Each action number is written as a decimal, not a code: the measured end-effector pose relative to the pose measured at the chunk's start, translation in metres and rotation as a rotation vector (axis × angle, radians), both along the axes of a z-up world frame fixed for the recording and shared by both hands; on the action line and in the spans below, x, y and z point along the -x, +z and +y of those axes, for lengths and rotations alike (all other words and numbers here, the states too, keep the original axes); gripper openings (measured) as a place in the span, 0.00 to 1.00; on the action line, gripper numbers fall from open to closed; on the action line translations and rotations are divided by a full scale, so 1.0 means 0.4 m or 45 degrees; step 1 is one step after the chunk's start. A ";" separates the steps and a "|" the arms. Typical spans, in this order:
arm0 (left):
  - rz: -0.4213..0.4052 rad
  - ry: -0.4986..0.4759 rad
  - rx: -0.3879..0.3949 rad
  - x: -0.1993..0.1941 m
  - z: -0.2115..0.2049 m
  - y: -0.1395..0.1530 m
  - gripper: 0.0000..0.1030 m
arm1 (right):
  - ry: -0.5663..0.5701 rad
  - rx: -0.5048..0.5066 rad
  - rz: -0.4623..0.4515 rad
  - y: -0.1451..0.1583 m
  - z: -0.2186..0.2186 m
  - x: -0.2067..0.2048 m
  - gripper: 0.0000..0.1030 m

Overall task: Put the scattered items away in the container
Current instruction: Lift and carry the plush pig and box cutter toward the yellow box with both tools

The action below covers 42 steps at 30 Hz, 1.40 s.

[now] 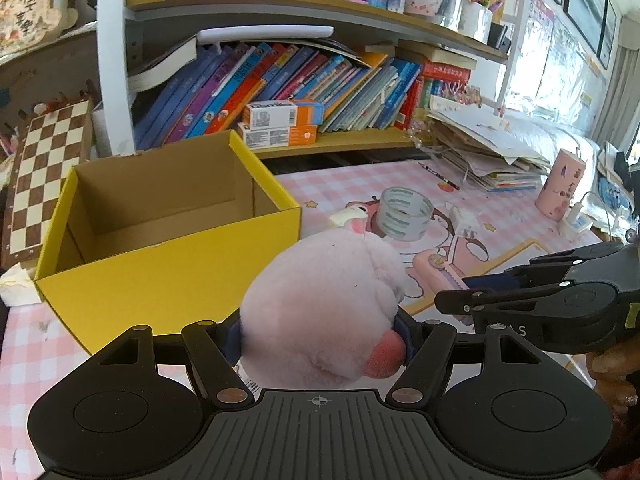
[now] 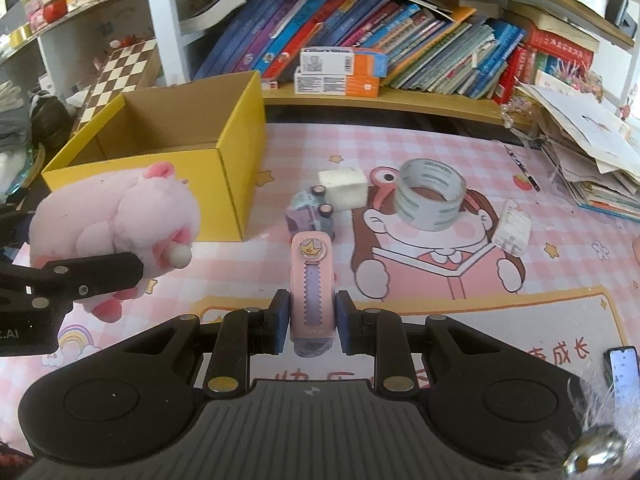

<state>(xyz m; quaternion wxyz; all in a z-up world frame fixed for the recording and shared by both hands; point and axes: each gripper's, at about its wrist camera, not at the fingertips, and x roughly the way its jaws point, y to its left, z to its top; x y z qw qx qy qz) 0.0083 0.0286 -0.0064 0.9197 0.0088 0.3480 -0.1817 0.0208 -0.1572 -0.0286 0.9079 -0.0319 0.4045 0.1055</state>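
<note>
My left gripper point(image 1: 320, 340) is shut on a pink plush toy point(image 1: 324, 308) and holds it above the mat, just in front of the open yellow box point(image 1: 172, 280). The plush also shows in the right wrist view point(image 2: 116, 224), beside the box point(image 2: 232, 184). My right gripper point(image 2: 310, 322) has its pads against both sides of a pink case point(image 2: 312, 280) that lies on the mat; the case also shows in the left wrist view point(image 1: 438, 272). A clear tape roll point(image 2: 430, 194), a white block point(image 2: 344, 188) and a small toy car point(image 2: 310, 212) lie beyond it.
A white packet point(image 2: 512, 228) lies right of the tape. A paper stack point(image 2: 592, 152) fills the right side. A pink cup point(image 1: 560, 184), a phone point(image 2: 624, 368), a chessboard point(image 1: 44, 176) and a bookshelf point(image 2: 380, 96) ring the pink mat point(image 2: 560, 264).
</note>
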 end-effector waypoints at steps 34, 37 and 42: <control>-0.161 0.197 0.129 -0.056 0.167 0.082 0.68 | 0.160 0.021 -0.109 0.082 0.125 -0.089 0.22; -0.177 0.224 0.130 -0.069 0.181 0.088 0.68 | 0.187 0.024 -0.121 0.089 0.140 -0.100 0.22; -0.203 0.265 0.128 -0.092 0.205 0.096 0.68 | 0.233 0.028 -0.136 0.101 0.168 -0.121 0.22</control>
